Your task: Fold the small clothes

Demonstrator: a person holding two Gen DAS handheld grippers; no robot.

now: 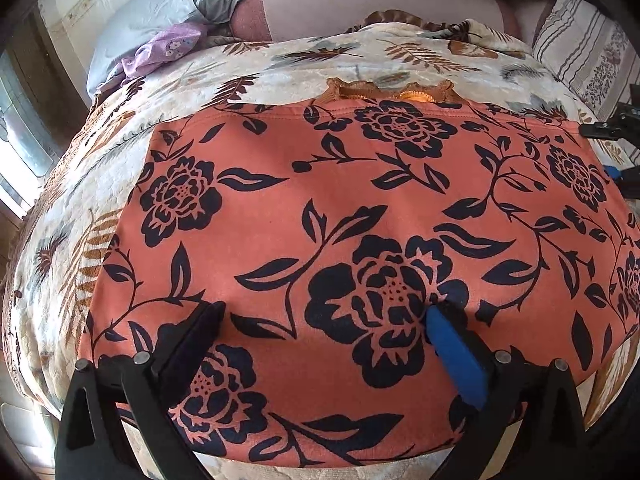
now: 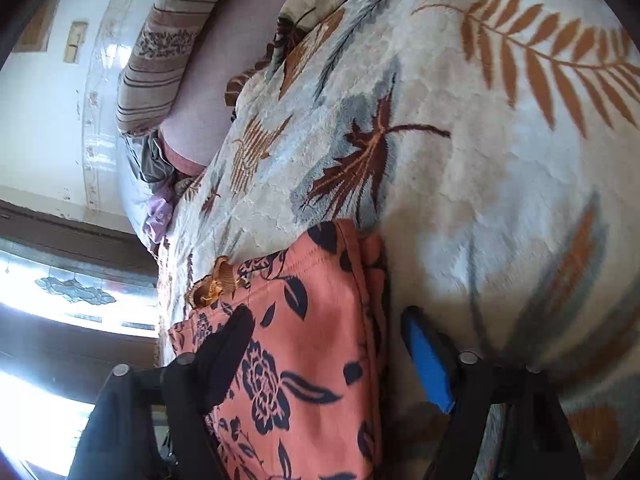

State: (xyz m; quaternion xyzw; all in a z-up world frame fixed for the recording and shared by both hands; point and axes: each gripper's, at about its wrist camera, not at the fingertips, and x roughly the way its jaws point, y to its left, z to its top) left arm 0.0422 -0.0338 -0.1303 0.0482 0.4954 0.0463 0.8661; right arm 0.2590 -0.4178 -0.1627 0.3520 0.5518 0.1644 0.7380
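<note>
A coral floral garment lies spread flat on a leaf-patterned blanket on the bed, its long axis running left to right, gathered orange trim at the far edge; the near hem is cut off. The left gripper hovers over it, jaws wide and released. The right gripper, released, straddles the garment's right edge.
</note>
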